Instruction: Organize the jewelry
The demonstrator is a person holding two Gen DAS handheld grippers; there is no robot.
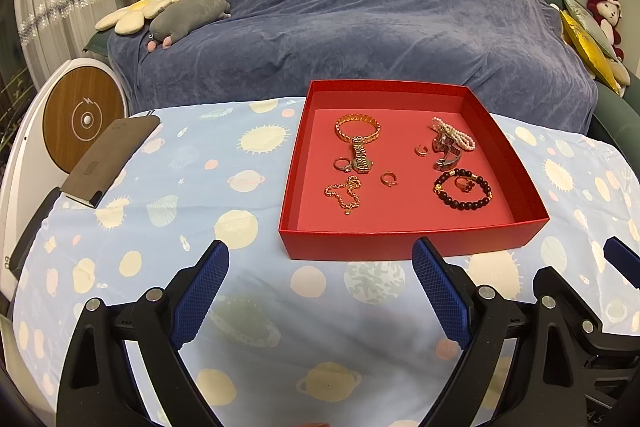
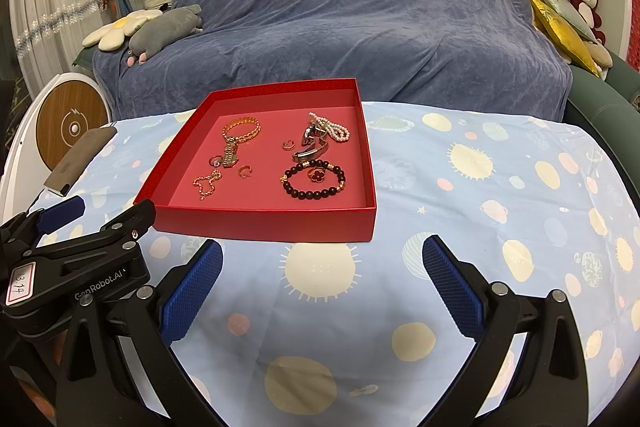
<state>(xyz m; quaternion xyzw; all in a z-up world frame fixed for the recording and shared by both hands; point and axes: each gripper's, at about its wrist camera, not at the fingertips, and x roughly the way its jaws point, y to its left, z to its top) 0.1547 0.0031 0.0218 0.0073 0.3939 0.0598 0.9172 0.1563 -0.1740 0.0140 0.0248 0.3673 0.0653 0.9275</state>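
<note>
A shallow red box (image 1: 404,245) (image 2: 264,225) sits on the planet-print cloth. Inside lie a gold bangle (image 1: 357,127), a gold watch band (image 1: 361,158), a stone ring (image 1: 342,164), a thin gold chain (image 1: 343,193), two small gold hoops (image 1: 388,179), a pink pearl bracelet (image 1: 456,135), a silver bracelet (image 1: 446,157), a dark bead bracelet (image 1: 464,201) (image 2: 314,191) and a red flower ring (image 2: 318,175). My left gripper (image 1: 320,269) is open and empty, short of the box's near wall. My right gripper (image 2: 322,267) is open and empty, below the box's near right corner.
A grey phone (image 1: 110,157) lies at the cloth's left edge. A white device with a wooden disc (image 1: 82,119) stands left of the table. A blue-covered sofa (image 1: 360,15) with plush toys is behind. The left gripper's body (image 2: 76,259) shows at left in the right wrist view.
</note>
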